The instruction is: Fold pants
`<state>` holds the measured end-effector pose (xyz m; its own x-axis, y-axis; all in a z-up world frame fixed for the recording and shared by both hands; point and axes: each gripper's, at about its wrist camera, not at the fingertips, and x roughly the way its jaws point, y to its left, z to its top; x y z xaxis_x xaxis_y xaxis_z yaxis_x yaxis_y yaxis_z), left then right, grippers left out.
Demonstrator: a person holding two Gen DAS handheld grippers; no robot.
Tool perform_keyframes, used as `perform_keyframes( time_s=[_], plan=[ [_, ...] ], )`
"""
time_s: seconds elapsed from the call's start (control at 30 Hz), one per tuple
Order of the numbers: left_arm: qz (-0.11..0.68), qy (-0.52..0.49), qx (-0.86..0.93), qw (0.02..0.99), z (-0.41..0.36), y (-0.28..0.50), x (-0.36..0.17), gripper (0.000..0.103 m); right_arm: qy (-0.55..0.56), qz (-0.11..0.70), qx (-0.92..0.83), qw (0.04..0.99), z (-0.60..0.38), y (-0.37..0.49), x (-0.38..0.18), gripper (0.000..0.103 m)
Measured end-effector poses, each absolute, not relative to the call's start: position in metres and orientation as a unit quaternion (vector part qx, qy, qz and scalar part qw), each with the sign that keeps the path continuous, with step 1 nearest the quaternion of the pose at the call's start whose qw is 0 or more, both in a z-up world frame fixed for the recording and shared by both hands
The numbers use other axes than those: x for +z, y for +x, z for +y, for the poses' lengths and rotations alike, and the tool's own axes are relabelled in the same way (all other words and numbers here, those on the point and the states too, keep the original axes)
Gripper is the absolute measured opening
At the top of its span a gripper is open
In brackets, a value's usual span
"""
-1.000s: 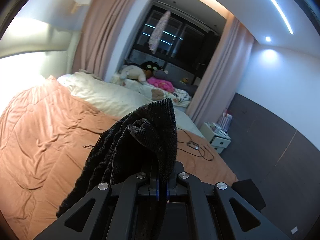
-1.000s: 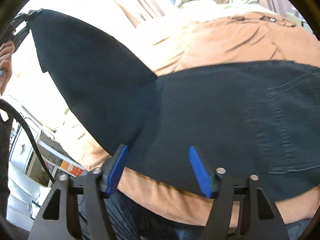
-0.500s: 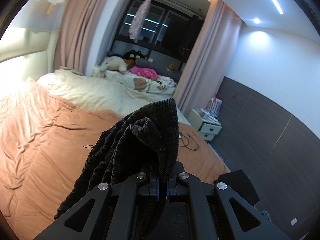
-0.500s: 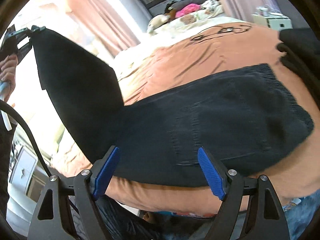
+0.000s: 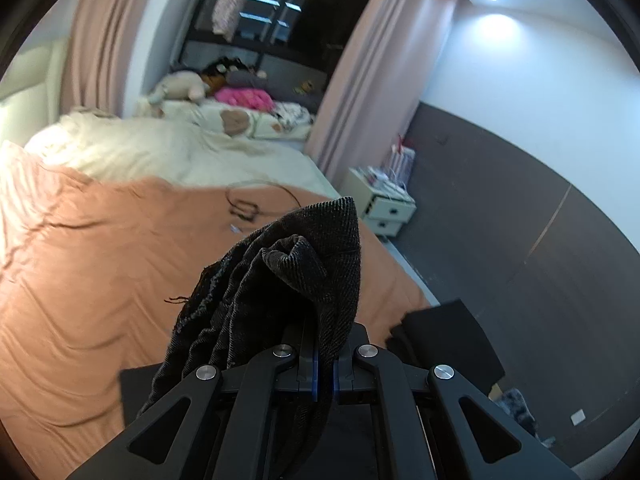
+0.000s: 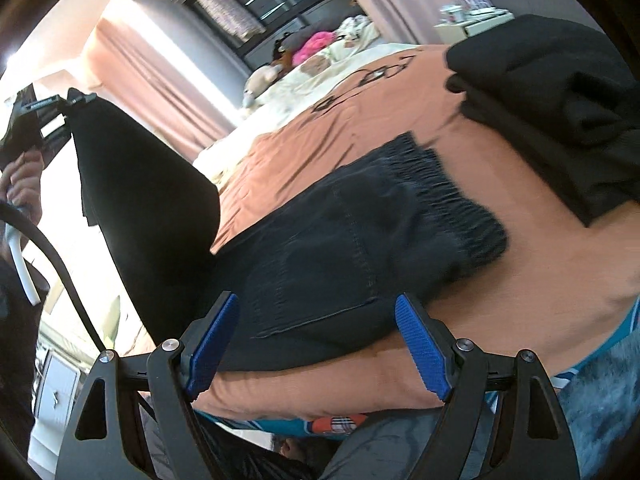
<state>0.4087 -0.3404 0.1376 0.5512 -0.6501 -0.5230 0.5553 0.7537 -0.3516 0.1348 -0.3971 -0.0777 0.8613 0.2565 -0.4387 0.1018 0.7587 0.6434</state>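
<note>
Pants [image 6: 360,240] look like heavy, floppy denim: left gripper [image 5: 325,376] is pinched tight on the hem, right gripper [image 6: 316,344] gapes wide and empty, so I'd grab the waistband.

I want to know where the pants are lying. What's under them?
Under the pants is an orange blanket covering the bed. The bit right beneath them is hidden, so anything there can't be seen.
</note>
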Motion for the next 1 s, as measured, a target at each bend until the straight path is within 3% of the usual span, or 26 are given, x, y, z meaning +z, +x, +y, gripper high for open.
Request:
perform_keyframes(
  time_s=[0.47,0.6,0.67,0.73,0.83,1.0],
  plan=[
    [0.441,-0.046,-0.396,0.804,-0.451,0.393,0.011,0.004,0.378,0.263,0.012,0.887,-0.414,0.116,-0.092,0.080],
    [0.474,-0.031,-0.414,0.776,-0.483,0.378,-0.018,0.011,0.387,0.270,0.006,0.882,-0.415,0.114,-0.090,0.080],
    [0.486,-0.021,-0.425,0.763,-0.495,0.369,-0.030,0.022,0.383,0.274,0.000,0.882,-0.415,0.111,-0.085,0.080],
    [0.501,-0.022,-0.450,0.739,-0.506,0.360,-0.041,0.056,0.379,0.276,-0.008,0.883,-0.415,0.109,-0.079,0.080],
    [0.521,-0.016,-0.474,0.710,-0.510,0.343,-0.051,0.086,0.377,0.278,-0.016,0.883,-0.413,0.107,-0.072,0.080],
    [0.511,-0.013,-0.485,0.709,-0.481,0.327,-0.047,0.088,0.358,0.284,-0.008,0.890,-0.400,0.113,-0.057,0.080]
  ],
)
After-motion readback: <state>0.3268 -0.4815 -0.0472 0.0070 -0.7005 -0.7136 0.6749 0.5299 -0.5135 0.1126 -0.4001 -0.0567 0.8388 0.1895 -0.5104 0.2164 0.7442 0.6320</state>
